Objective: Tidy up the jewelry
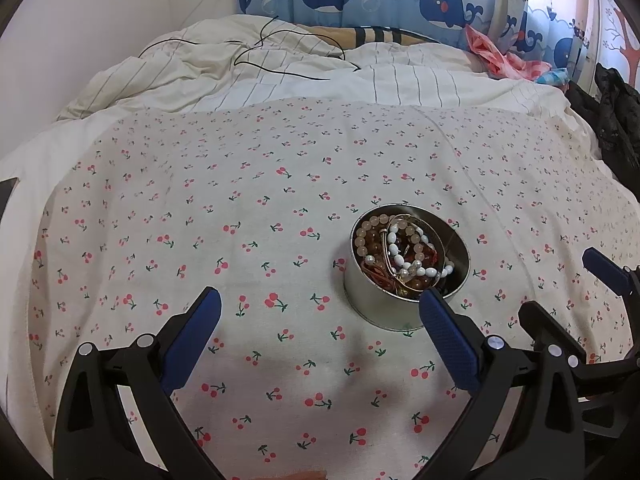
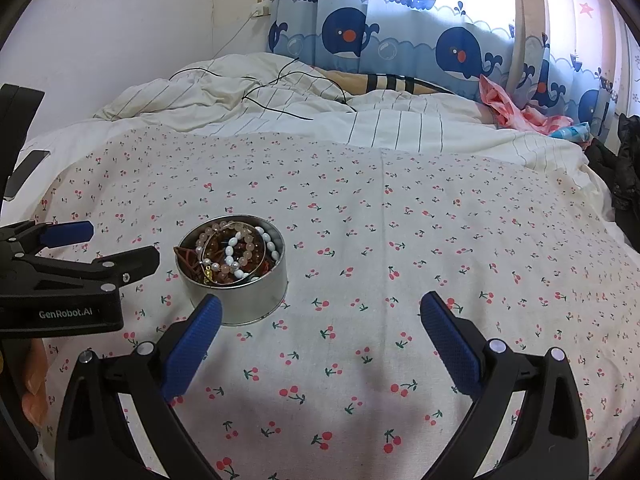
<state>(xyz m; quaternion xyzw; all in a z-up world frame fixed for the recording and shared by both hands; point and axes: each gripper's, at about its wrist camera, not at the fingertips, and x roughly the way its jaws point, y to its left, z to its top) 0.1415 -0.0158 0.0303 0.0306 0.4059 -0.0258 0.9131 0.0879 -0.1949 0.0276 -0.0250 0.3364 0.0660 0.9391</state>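
A round metal tin (image 1: 370, 294) stands on the cherry-print cloth (image 1: 240, 208), filled with beaded bracelets (image 1: 404, 252) in pink, white and amber. My left gripper (image 1: 320, 304) is open just in front of the tin, its right finger overlapping the tin's near rim in the view. In the right wrist view the tin (image 2: 248, 292) sits to the left, with bracelets (image 2: 232, 254) heaped inside. My right gripper (image 2: 320, 308) is open and empty over bare cloth to the tin's right. The left gripper (image 2: 100, 248) shows at that view's left edge.
A rumpled striped duvet (image 1: 280, 72) with a black cable (image 1: 280, 52) lies beyond the cloth. Whale-print curtains (image 2: 420, 40) hang behind. Dark clothing (image 1: 616, 120) is piled at the right edge, pink fabric (image 2: 516, 112) near the curtain. A phone (image 2: 24, 172) lies at the left.
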